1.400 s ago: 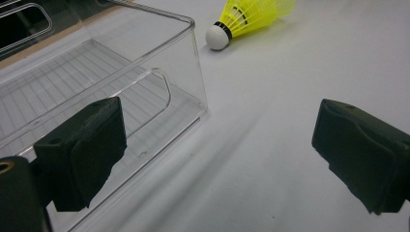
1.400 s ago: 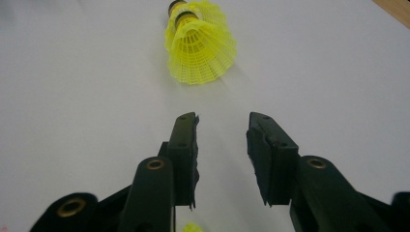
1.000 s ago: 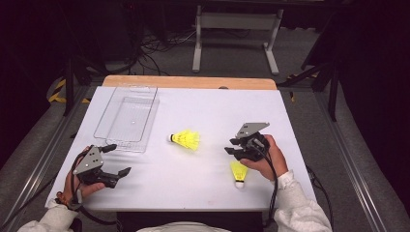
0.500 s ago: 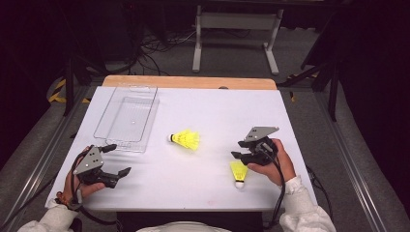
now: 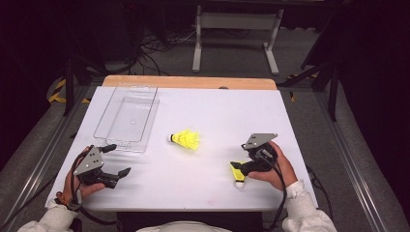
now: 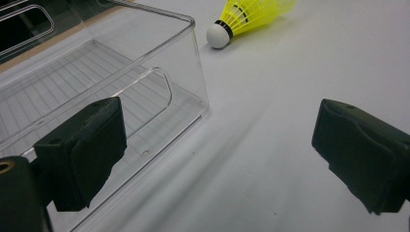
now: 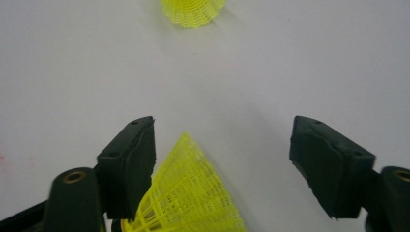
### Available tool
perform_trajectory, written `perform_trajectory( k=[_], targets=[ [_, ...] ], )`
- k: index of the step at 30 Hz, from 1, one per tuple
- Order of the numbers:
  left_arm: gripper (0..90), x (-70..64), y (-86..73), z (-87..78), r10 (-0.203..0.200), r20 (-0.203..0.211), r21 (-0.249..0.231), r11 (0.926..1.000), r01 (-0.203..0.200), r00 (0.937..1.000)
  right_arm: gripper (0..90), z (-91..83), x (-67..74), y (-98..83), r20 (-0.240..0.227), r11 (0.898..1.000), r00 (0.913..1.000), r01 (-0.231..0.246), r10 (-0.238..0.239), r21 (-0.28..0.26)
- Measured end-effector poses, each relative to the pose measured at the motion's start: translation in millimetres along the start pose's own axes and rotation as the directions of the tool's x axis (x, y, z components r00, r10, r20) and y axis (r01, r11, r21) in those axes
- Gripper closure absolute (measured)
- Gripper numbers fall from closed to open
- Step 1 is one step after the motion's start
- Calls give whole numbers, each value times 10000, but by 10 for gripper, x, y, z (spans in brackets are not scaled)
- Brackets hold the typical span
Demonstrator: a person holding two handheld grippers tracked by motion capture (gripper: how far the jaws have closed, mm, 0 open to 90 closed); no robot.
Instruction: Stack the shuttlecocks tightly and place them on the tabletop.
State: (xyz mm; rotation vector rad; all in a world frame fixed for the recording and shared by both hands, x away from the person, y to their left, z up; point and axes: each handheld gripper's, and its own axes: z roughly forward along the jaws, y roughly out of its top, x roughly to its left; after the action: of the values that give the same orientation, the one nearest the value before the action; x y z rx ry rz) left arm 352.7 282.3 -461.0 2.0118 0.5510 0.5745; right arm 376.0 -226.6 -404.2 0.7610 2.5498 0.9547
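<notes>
Partly cut off, the near shuttlecock lies between the just-opening right tongs; left tongs gape empty.

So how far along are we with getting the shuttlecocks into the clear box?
Nothing looks done: the clear plastic box holds nothing. In hand: the right gripper, its jaws just opening, straddles the near shuttlecock without clamping it. Left to do: grip and move it, then the far shuttlecock lying mid-table. The left gripper waits open beside the box.
</notes>
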Motion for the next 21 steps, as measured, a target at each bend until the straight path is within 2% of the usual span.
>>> perform_trajectory(
  k=[4,13,16,20,21],
  targets=[
    [61,4,-2,2,42,4,41,10000,-42,10000,220,9,16,-68,-350,10000,9994,-11,9,-59],
    [61,3,1,3,115,-60,121,9999,-115,9999,214,46,21,-181,-515,9998,9985,-188,186,-41],
    [61,1,2,7,138,-7,135,9998,-138,9999,274,59,14,-190,-697,9994,9971,-321,310,-156],
    [61,0,0,9,112,-21,140,9998,-112,9999,403,65,-2,-191,-1080,9983,9933,-451,410,-363],
    [61,0,0,9,112,-21,140,9998,-112,9999,403,65,-2,-191,-1080,9983,9933,-451,410,-363]
  ],
)
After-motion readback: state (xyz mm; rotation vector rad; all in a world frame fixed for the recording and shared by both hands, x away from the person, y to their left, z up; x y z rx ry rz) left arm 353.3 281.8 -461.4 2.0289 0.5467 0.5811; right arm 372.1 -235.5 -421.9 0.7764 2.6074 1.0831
